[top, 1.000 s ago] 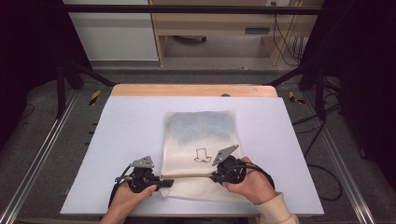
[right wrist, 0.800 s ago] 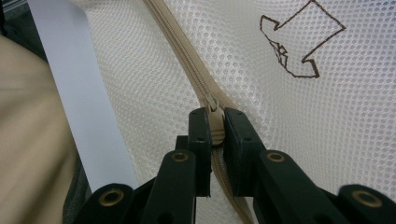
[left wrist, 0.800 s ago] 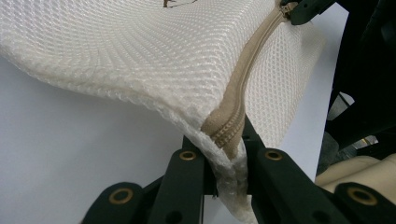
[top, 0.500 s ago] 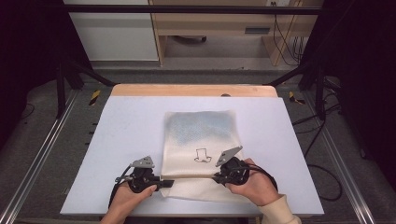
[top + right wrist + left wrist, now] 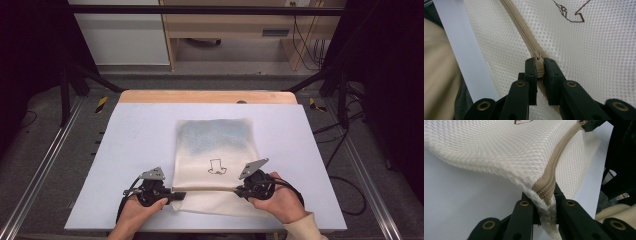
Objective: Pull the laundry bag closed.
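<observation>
mesh laundry bag (image 5: 216, 150), cream coloured, lies flat on the white table (image 5: 125, 150), at the near middle. left gripper (image 5: 544, 206) is clamped on the bag's corner at the zipper (image 5: 556, 167) end; right gripper (image 5: 538, 68) pinches the zipper pull (image 5: 537, 54). to do it well, the left should hold the corner tight while the right pulls straight along the zipper line. counted: one bag, one zipper, two grippers.

A white table (image 5: 130, 150) with a wooden far edge (image 5: 200, 96) stands before a pale cabinet (image 5: 120, 35).
</observation>
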